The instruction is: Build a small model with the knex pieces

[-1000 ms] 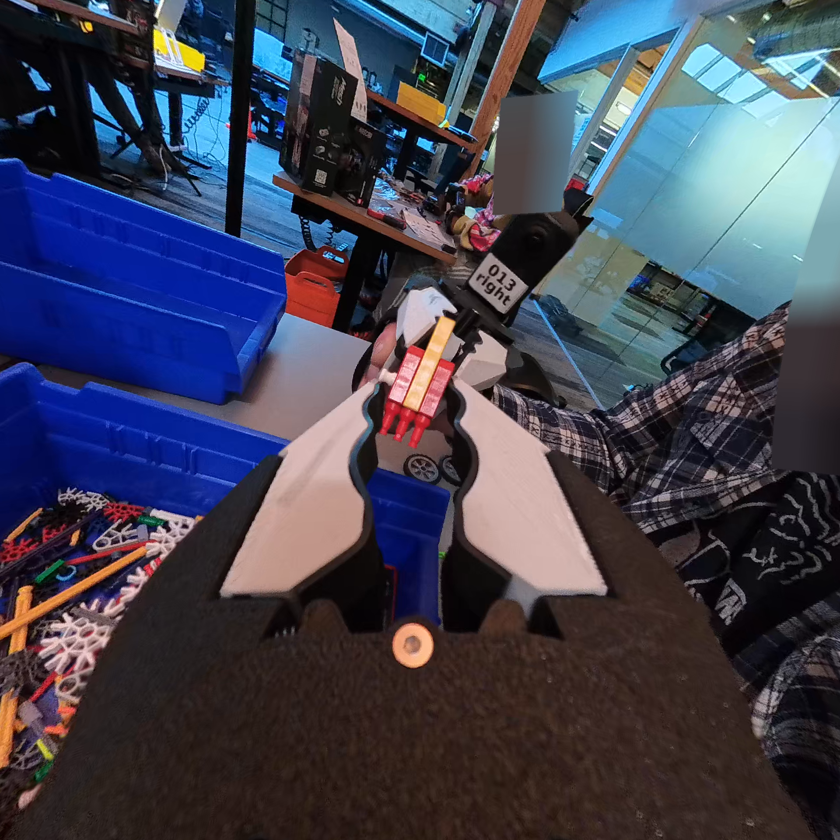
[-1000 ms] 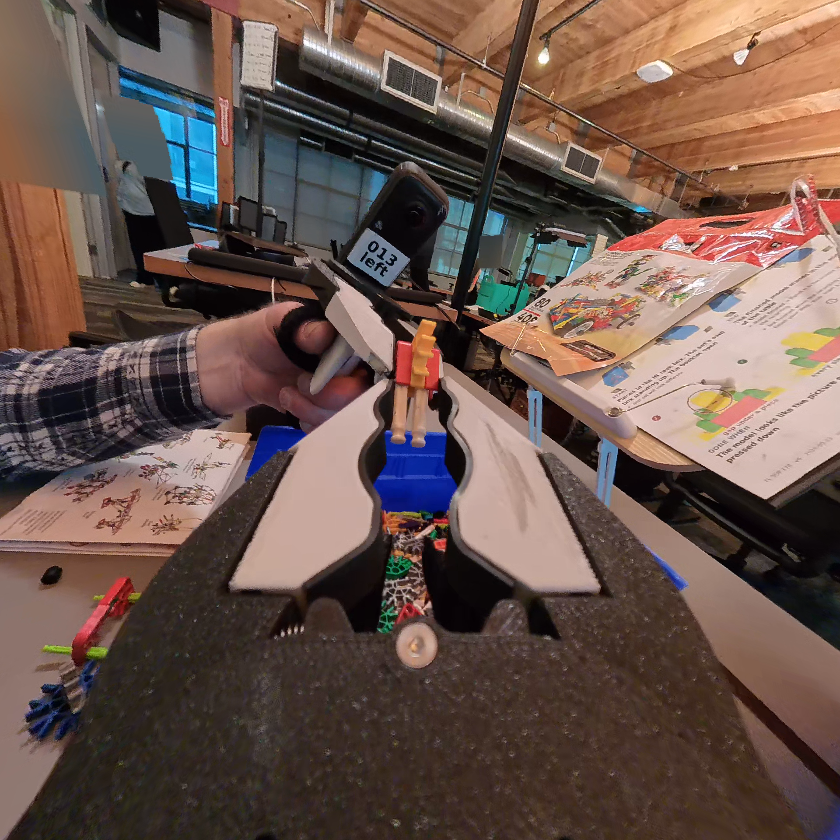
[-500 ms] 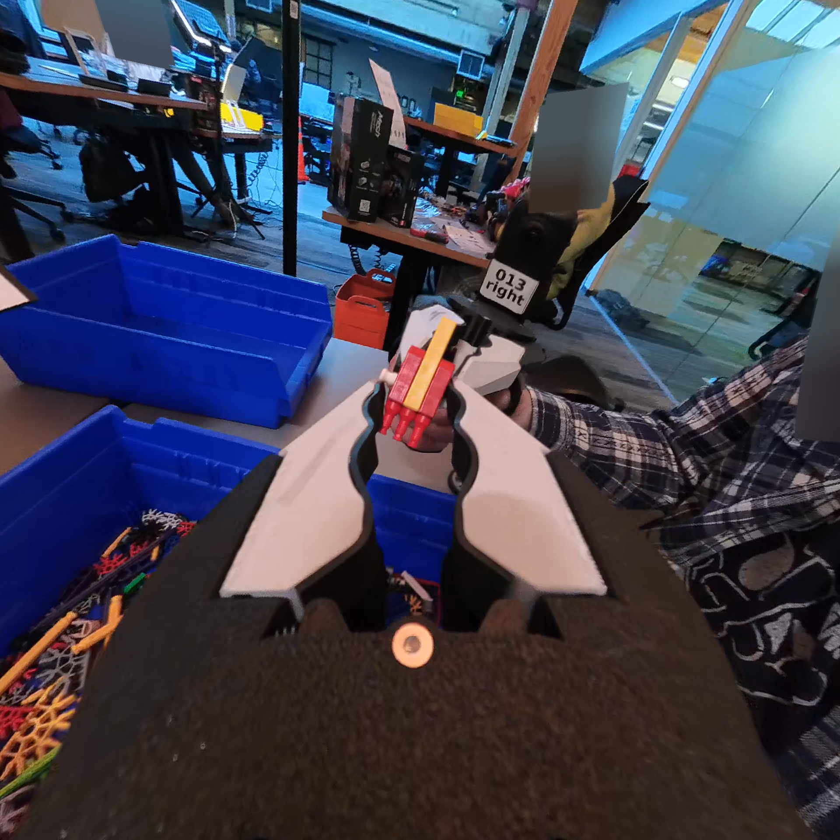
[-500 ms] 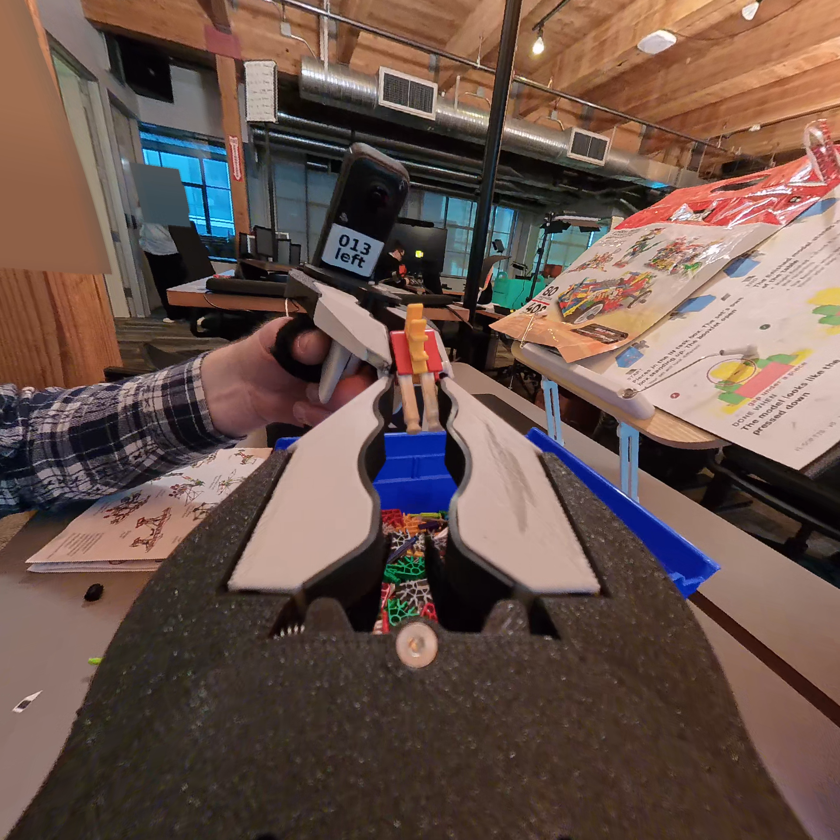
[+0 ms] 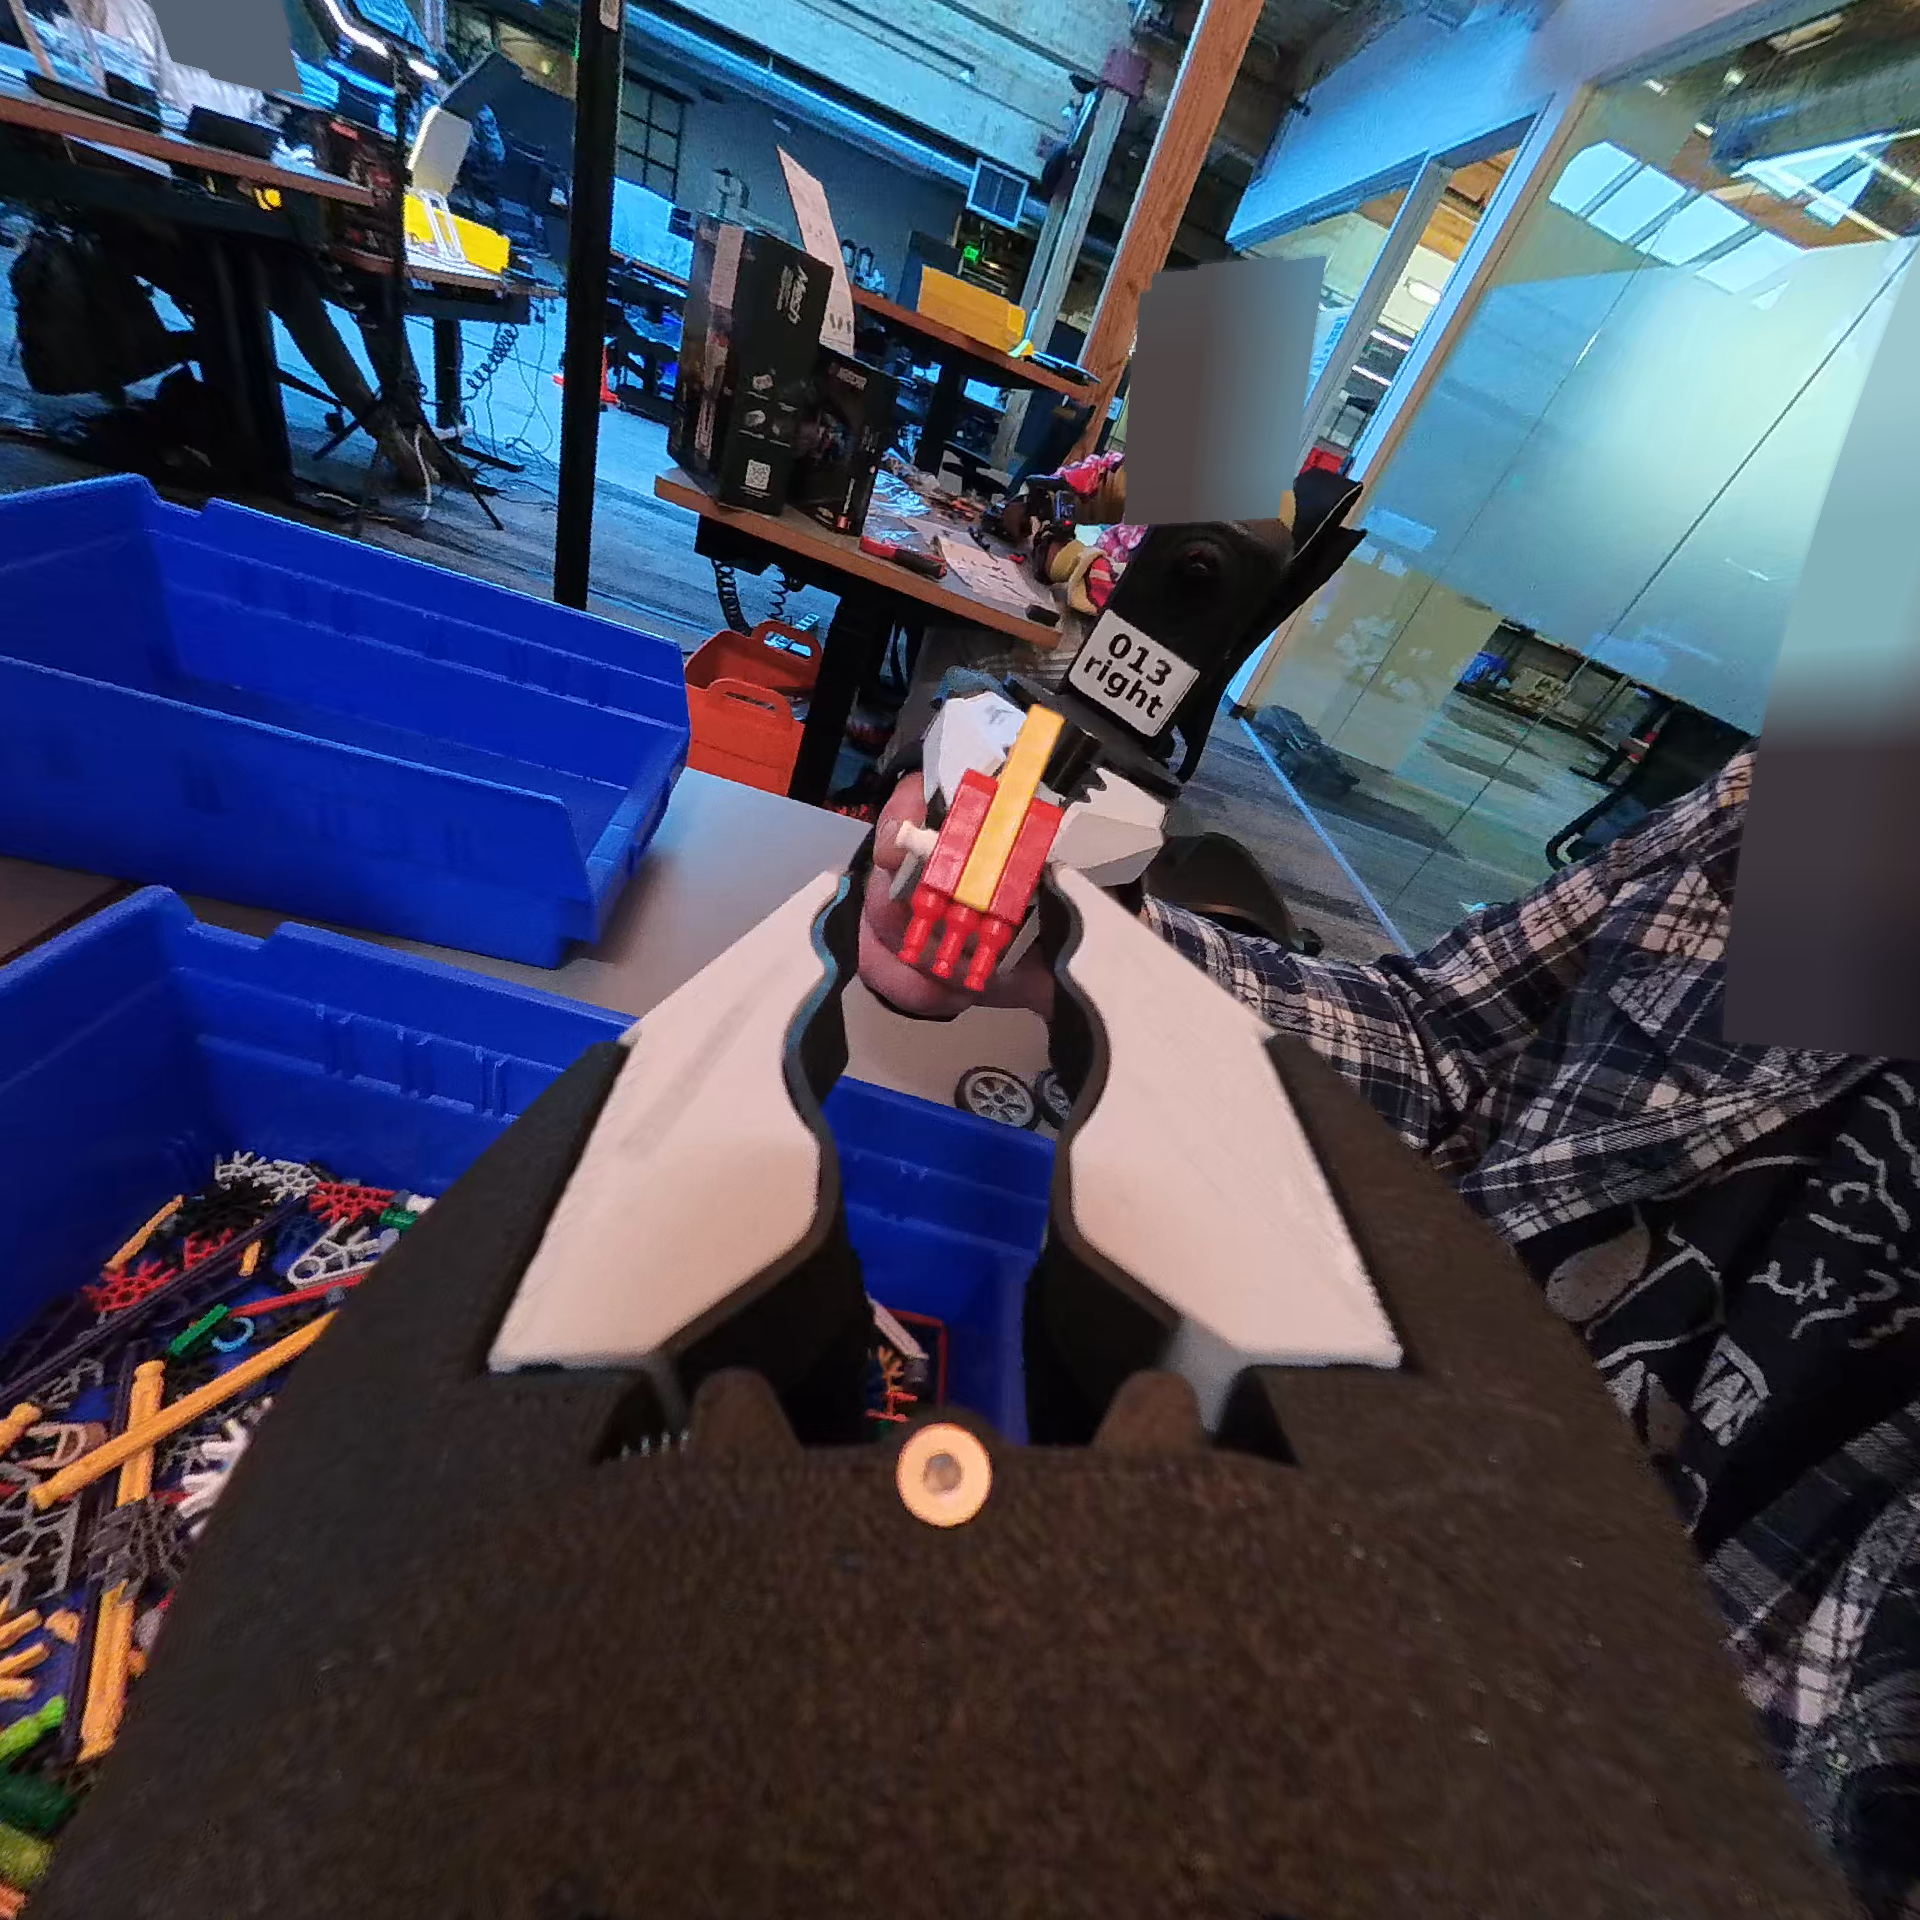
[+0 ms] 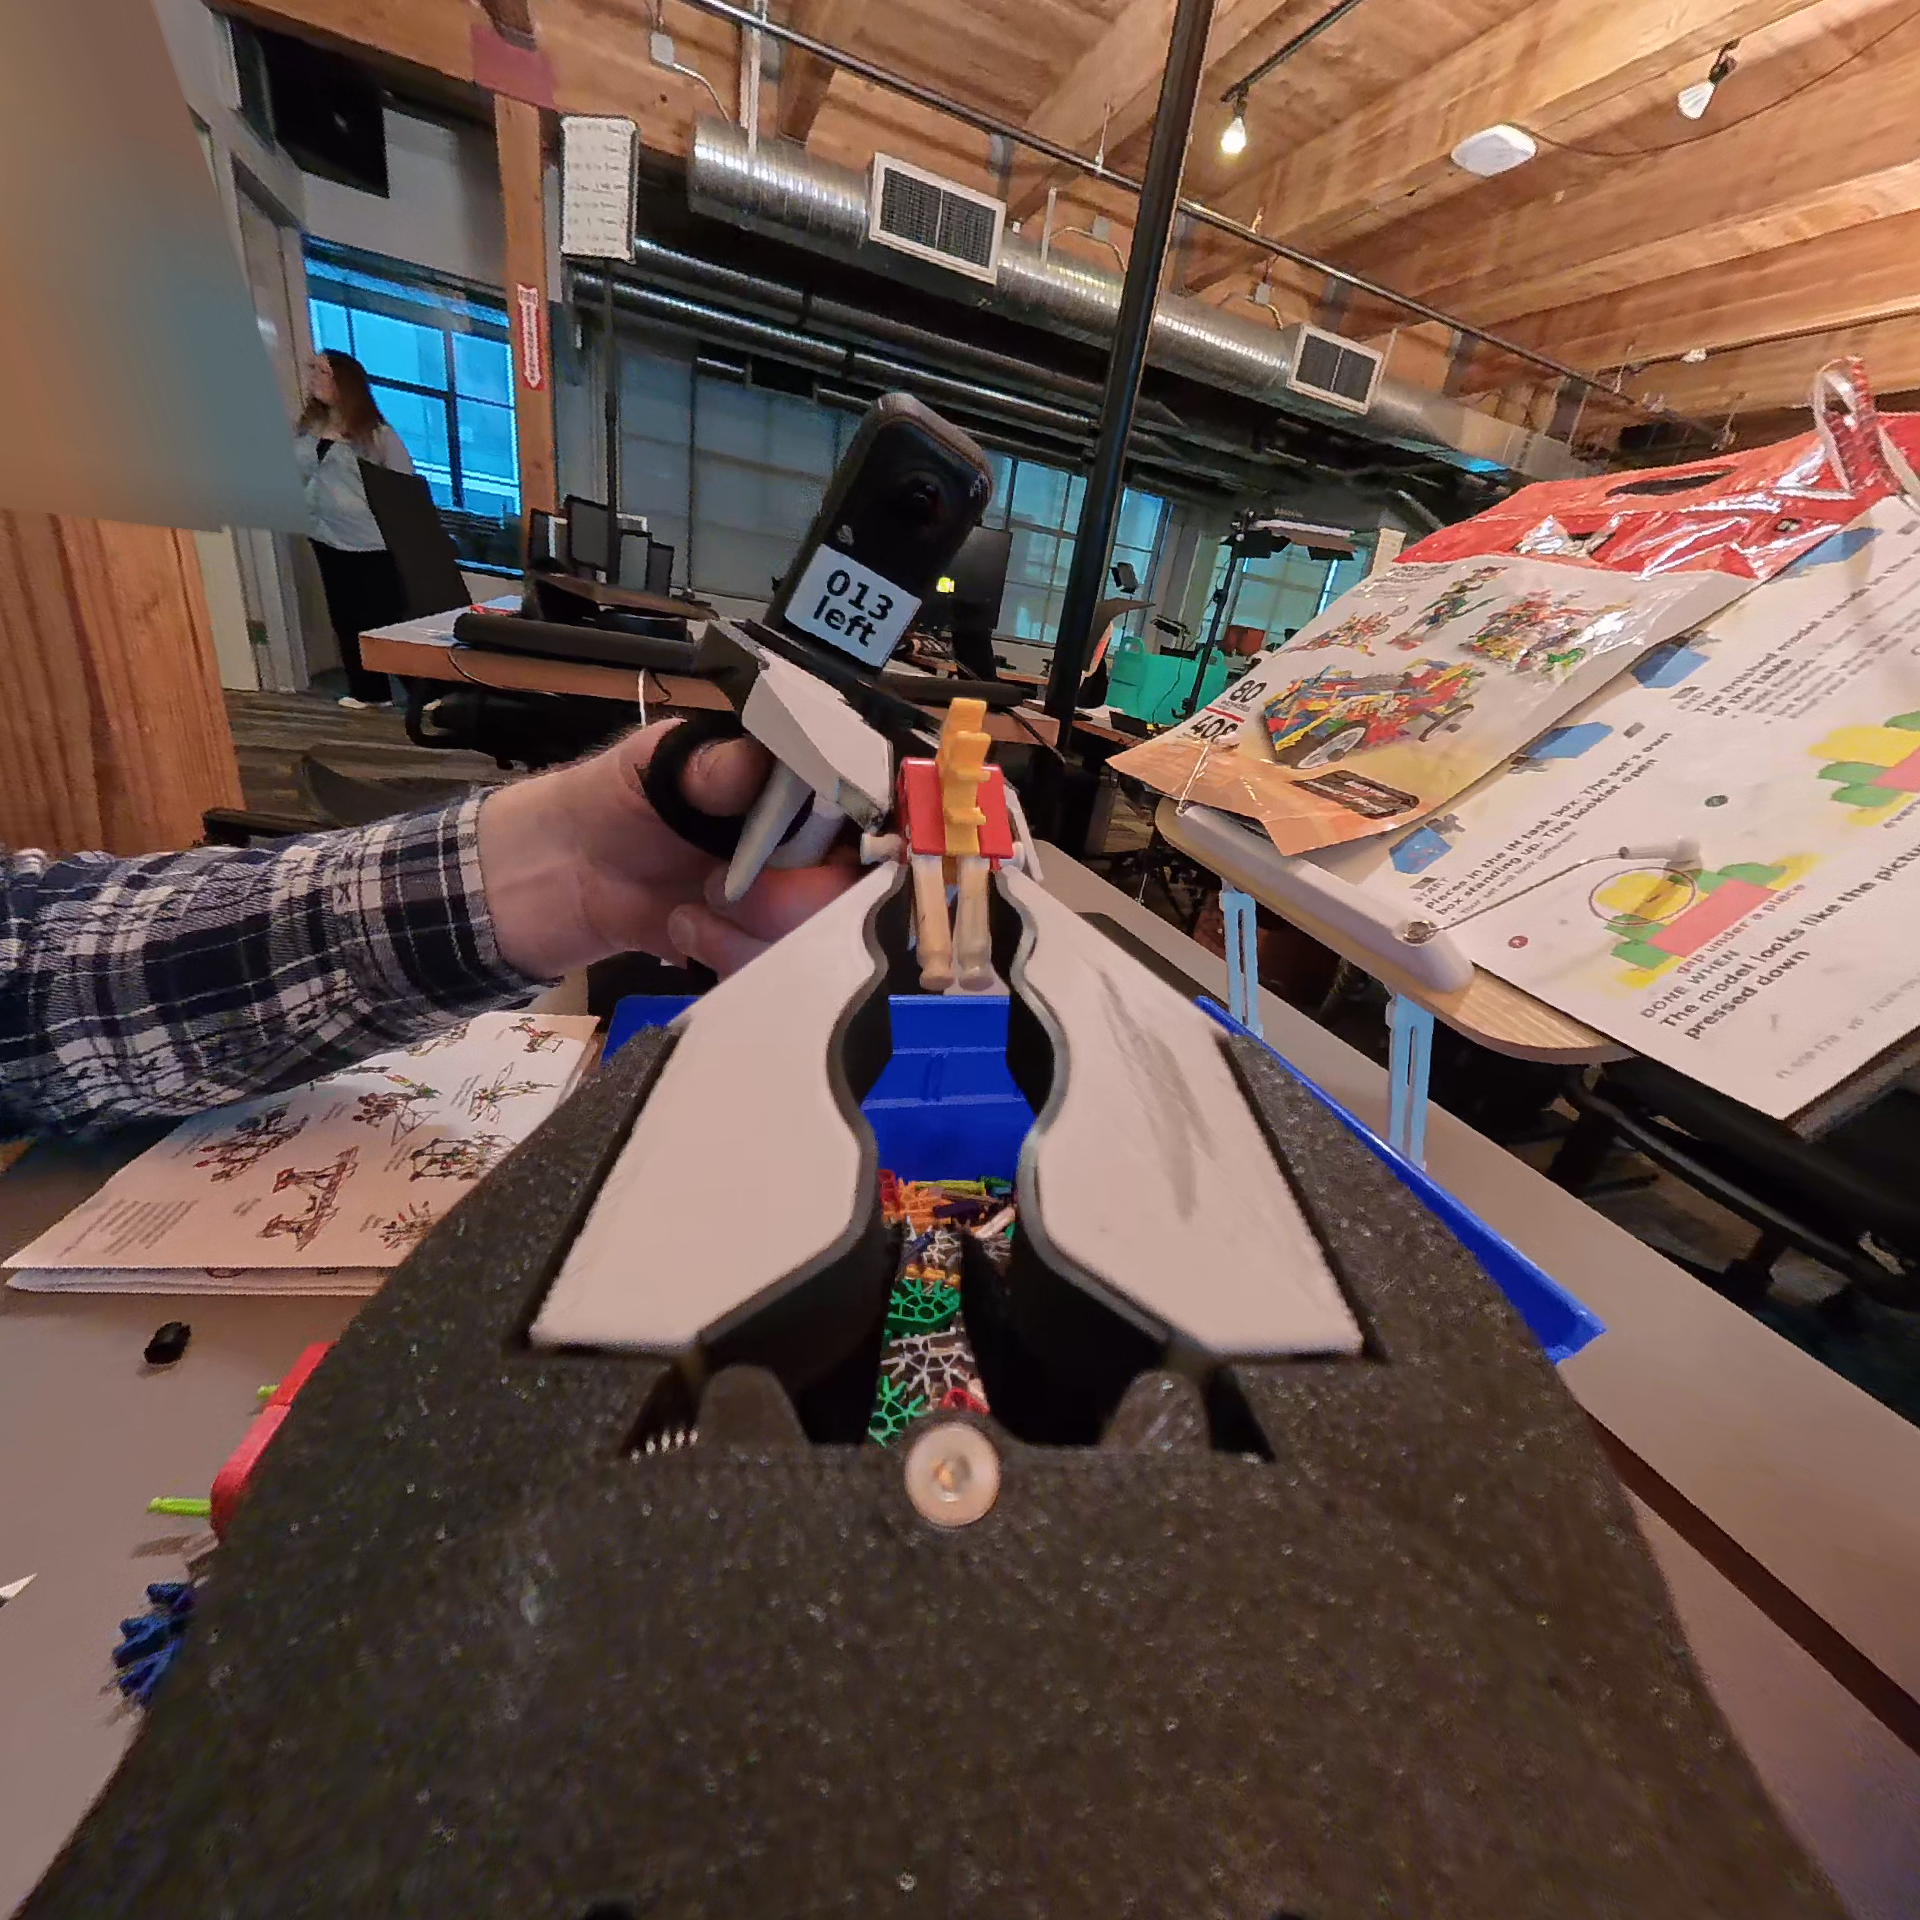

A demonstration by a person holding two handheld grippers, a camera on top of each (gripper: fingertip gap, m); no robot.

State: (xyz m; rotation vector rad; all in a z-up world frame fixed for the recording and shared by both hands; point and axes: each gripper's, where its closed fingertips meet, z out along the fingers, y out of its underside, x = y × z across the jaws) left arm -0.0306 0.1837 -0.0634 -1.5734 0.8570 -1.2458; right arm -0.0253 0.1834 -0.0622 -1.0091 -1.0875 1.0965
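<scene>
A small assembly of red bricks with a yellow bar (image 5: 982,852) and tan pegs is held in the air between both grippers. My left gripper (image 5: 951,899) is shut on its red body. My right gripper (image 6: 948,888) is shut on its tan pegs, with the red and yellow part (image 6: 951,800) above the tips. The right gripper (image 5: 1049,790) faces me in the left wrist view. The left gripper (image 6: 821,748) and the hand holding it show in the right wrist view. Below lies a blue bin (image 5: 312,1060) with several colourful rods and connectors, which also shows in the right wrist view (image 6: 1455,1226).
A second blue bin (image 5: 312,727) stands farther back on the grey table. Small wheels (image 5: 997,1091) lie behind the near bin. A booklet (image 6: 312,1174) lies at left, and loose red and blue parts (image 6: 260,1434) nearer. Instruction sheets on a tilted stand (image 6: 1558,831) are at right. Less than 4 cm separates the two grippers' tips.
Both grippers have swung and tilted a little together with the assembly still between them. The grips look unchanged.
</scene>
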